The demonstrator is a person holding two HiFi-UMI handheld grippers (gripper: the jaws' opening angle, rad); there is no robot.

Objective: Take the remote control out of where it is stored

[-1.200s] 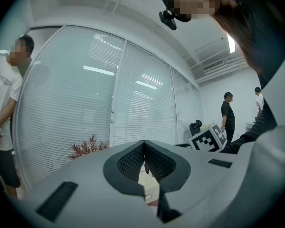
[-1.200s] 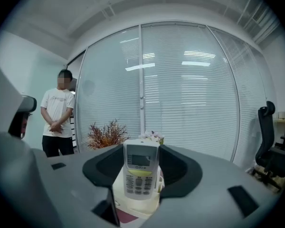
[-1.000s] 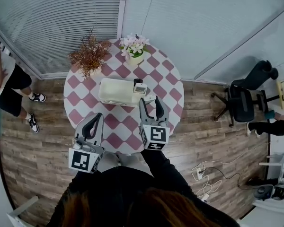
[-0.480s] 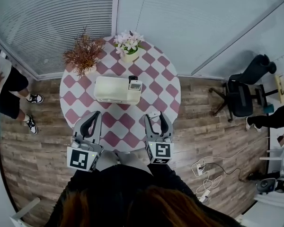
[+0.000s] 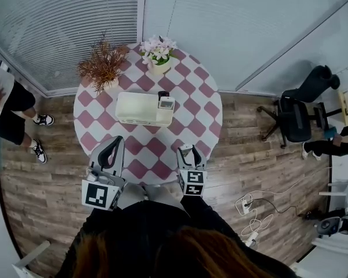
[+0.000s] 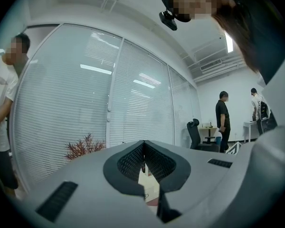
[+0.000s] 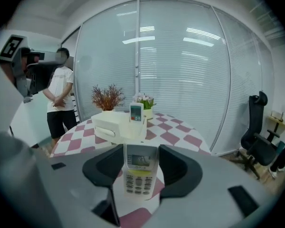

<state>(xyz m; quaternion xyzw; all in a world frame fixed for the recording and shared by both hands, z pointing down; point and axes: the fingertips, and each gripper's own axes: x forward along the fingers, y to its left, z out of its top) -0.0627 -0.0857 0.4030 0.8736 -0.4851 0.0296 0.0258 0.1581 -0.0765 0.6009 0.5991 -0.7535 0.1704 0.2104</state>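
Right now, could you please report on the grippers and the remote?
Left gripper jaws shut, empty. Right gripper jaws clamped on white plastic remote control, out of cream storage box. Second white remote stands in box. Nothing in the way.

I'm seeing bright, even light; a ceiling light [image 6: 229, 42] is glaring and streaking across the glass wall [image 6: 133, 103]. Fisheye is bending the edges into dark corners, and my left gripper [image 6: 143, 144] is looming soft-focused.

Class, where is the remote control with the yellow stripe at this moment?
In the right gripper view the remote control is clamped between the right gripper's jaws, over the checked table's near right edge, short of the white box holding a second remote.
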